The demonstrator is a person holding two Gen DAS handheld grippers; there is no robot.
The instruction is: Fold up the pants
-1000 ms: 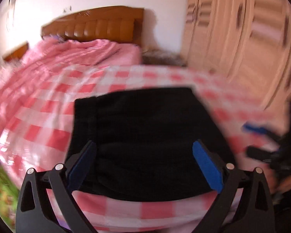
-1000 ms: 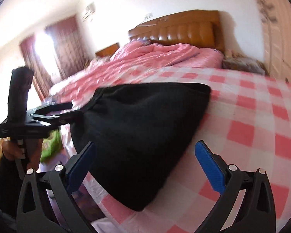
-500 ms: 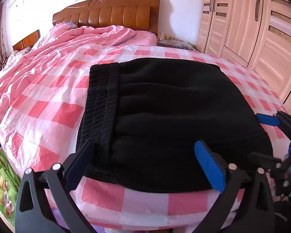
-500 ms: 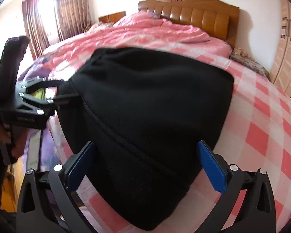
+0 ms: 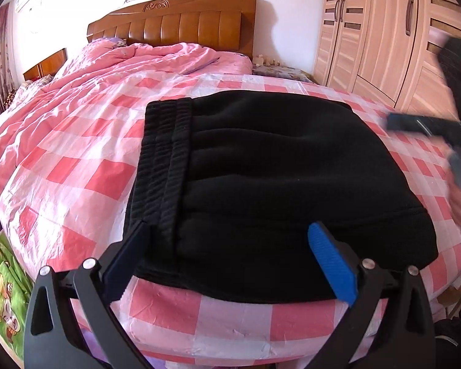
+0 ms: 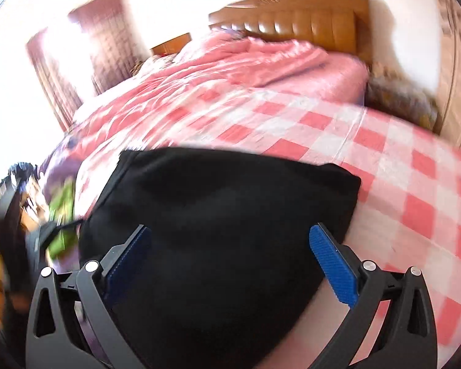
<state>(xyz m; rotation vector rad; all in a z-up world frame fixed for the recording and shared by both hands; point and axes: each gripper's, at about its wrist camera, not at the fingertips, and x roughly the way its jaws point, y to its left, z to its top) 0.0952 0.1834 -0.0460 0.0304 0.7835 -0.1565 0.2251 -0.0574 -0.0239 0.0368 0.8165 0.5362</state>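
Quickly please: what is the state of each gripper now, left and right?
Left gripper: open, holding nothing, over the near edge of the black pants.
Right gripper: open, holding nothing, above the pants.

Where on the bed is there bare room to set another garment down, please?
Bare checked sheet lies between the folded pants and the rumpled pink quilt; more lies beyond the pants toward the wardrobe. The near edge is crowded.

pants (image 5: 276,184) sit folded on the bed's (image 5: 76,169) near edge, headboard (image 5: 175,21) behind, wardrobe (image 5: 384,30) off right
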